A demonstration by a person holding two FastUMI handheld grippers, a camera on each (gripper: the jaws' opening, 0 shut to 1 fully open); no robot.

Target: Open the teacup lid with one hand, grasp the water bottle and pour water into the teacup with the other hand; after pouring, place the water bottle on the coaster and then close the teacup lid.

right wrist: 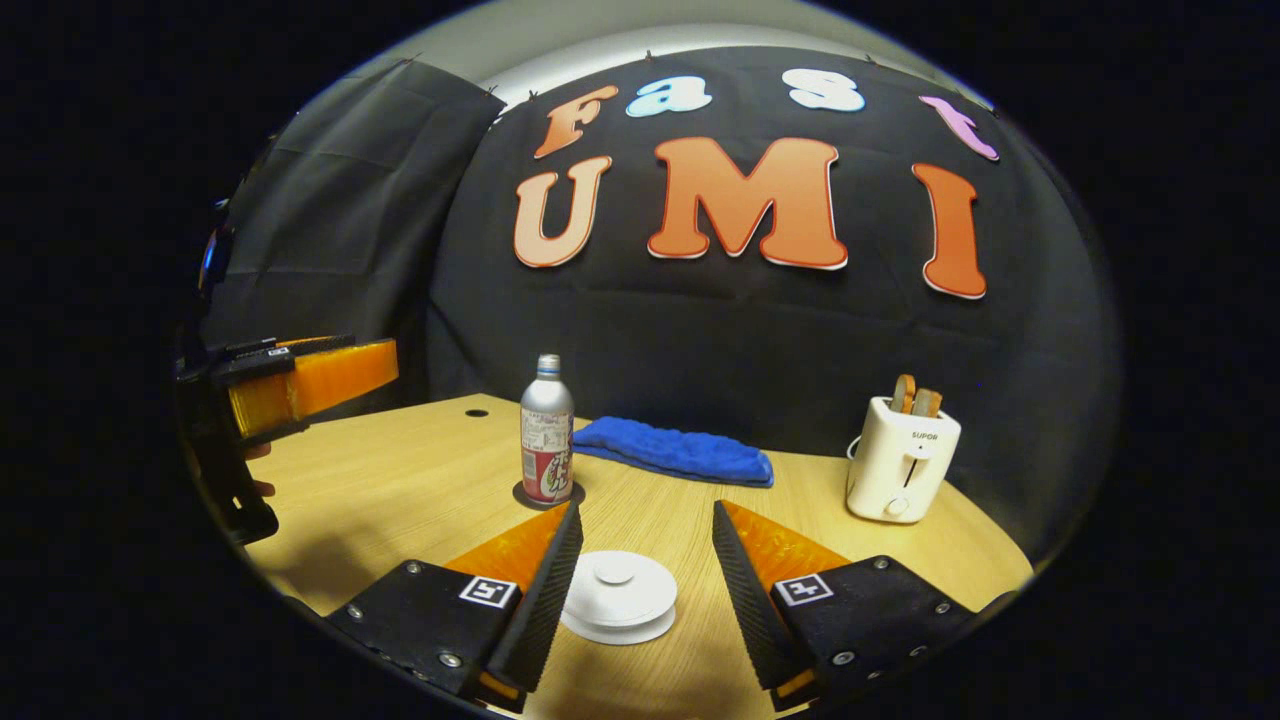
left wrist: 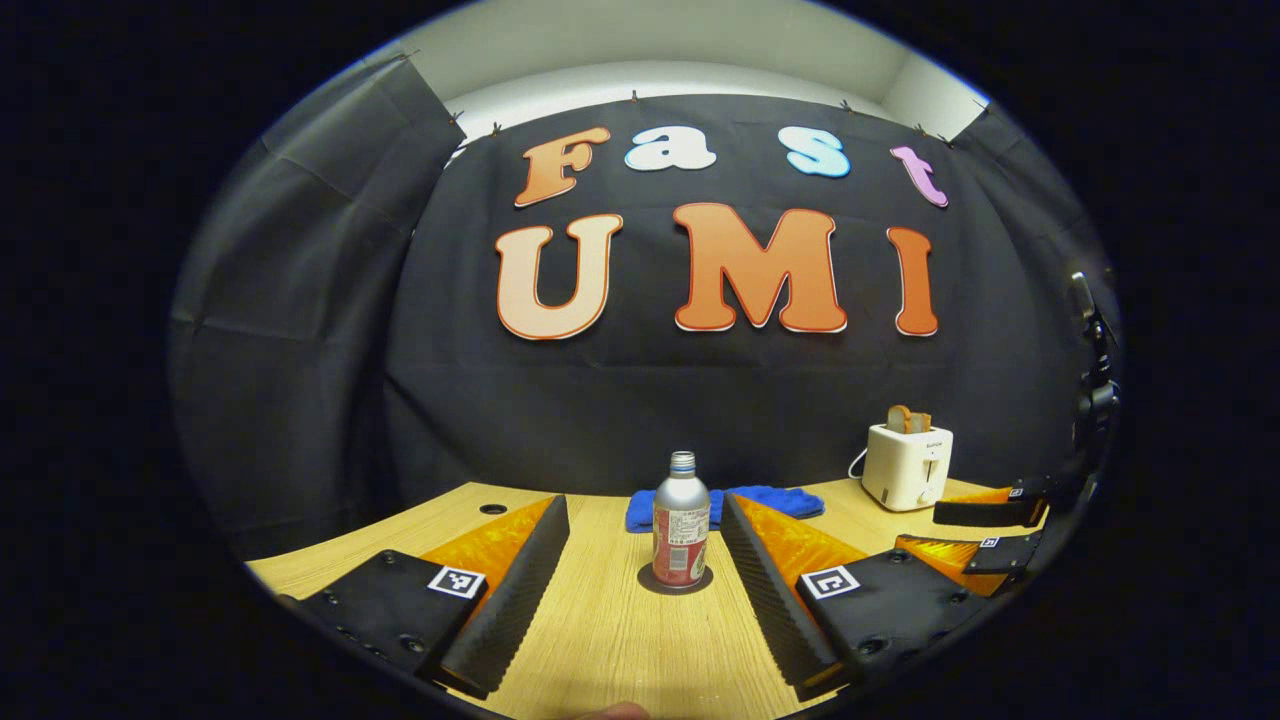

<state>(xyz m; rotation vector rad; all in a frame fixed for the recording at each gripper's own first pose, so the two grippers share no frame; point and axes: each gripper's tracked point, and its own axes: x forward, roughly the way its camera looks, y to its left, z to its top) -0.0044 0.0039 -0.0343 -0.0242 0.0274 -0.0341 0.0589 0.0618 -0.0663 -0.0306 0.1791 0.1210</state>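
Table (right wrist: 400, 480) is carrying everything ahead of your jaws. Beyond them a blue towel (right wrist: 675, 450) is lying at the back, with a toaster (right wrist: 900, 460) sitting off to the right. Your left gripper (left wrist: 645, 545) is hanging wide open and holding nothing, and the water bottle (left wrist: 681, 530) is standing upright on its coaster (left wrist: 650, 583) straight ahead between the fingers, apart from both. Your right gripper (right wrist: 640, 550) is gaping too, gripping nothing, and the lidded teacup (right wrist: 618, 595) is sitting between its fingers.
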